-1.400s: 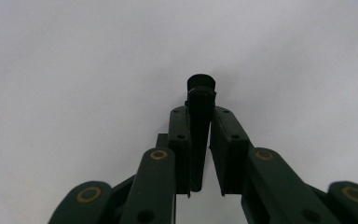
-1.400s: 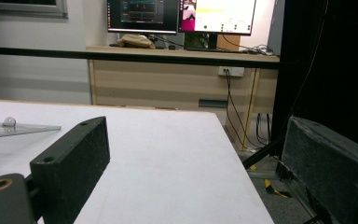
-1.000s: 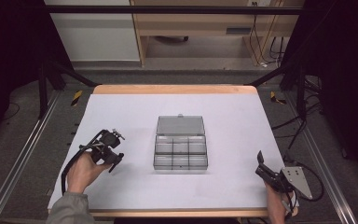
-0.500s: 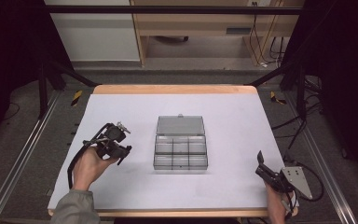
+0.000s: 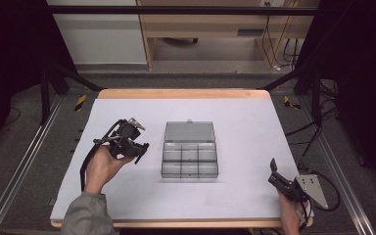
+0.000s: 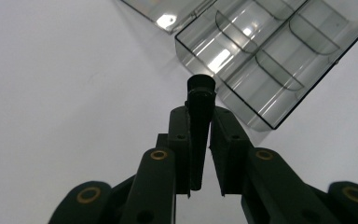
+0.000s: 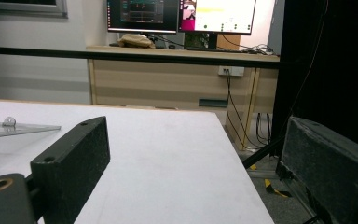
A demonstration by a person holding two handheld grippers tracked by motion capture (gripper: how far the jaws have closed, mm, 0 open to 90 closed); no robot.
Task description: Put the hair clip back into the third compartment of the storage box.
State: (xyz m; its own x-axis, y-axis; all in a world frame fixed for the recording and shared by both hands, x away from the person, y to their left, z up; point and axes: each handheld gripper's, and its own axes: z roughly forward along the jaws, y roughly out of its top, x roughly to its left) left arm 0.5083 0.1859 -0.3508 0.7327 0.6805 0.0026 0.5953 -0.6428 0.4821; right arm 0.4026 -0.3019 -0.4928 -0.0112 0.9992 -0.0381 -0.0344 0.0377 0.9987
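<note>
1. The left gripper (image 5: pixel 139 148) is clamped on a small black peg (image 6: pixel 199 122), pinched between its pads, with the round head poking out past the tips. The peg's long axis runs along the jaws.
2. The clear box (image 5: pixel 190 155) lies open mid-table, its lid (image 5: pixel 189 131) flat on the far side and its six compartments (image 6: pixel 279 51) bare. From the left gripper it sits just to the right in the high view; in the left gripper view it lies ahead and to the right of the peg's head.
3. The coming move likely turns on this: the peg must travel right and slightly forward, over the near wall (image 6: pixel 223 84) of the box, then down into a cell. The left hand (image 5: pixel 105 164) is much the nearer one.
4. The right gripper (image 5: pixel 277 180) rests at the table's near right corner, jaws wide apart and empty, well apart from the box.
5. Nothing stands between peg and box on the white table (image 5: pixel 254 122). The thin dividers (image 6: pixel 272 70) are the only thing to catch on.
</note>
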